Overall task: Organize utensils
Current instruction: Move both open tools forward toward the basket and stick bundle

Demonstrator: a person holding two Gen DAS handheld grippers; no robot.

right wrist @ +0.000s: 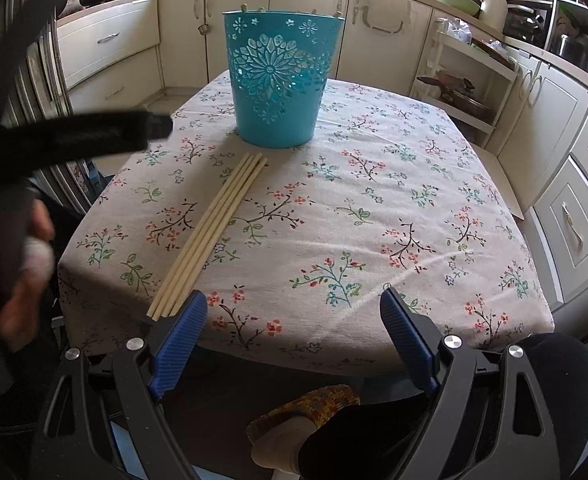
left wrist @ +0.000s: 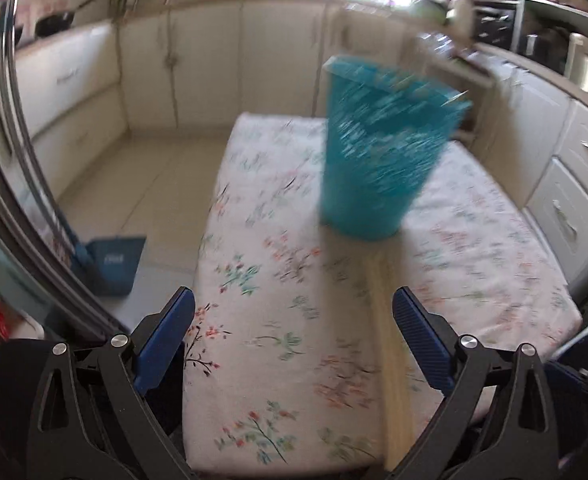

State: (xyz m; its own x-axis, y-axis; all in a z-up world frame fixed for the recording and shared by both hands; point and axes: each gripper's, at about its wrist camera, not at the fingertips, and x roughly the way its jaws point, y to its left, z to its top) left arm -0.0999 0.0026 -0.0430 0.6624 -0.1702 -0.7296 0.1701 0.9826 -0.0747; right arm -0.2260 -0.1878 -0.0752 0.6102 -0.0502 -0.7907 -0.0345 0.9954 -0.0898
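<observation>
1. Right gripper (right wrist: 294, 312): blue ribbed fingers (right wrist: 181, 332) spread wide, released, nothing between them. They hang over the near edge of the worktop (right wrist: 434, 200), which is draped in a pale floral cloth.
2. Four long pale wooden chopsticks (right wrist: 209, 232) lie side by side on the cloth, ahead and left of the right fingers. Their near ends sit just beside the left finger's tip; whether they touch it is not clear. Their far ends point toward the bucket.
3. Teal metal bucket with cut-out flower pattern (right wrist: 277, 80) stands upright on the cloth, straight ahead of the right fingers and well beyond them, just past the chopsticks' far ends. Small wooden tips show above its rim.
4. Left gripper (left wrist: 294, 312): blue fingers (left wrist: 165, 340) also wide apart, released, nothing gripped. The view is motion-blurred.
5. In the left view the chopsticks (left wrist: 390, 340) run as a pale streak close inside the right-hand finger, leading forward to the bucket (left wrist: 374, 160), which stands ahead and slightly right of the gap.
6. In the right view the left gripper shows as a dark blurred shape to the left of the fingers, with a hand (right wrist: 25, 264) on it.
</observation>
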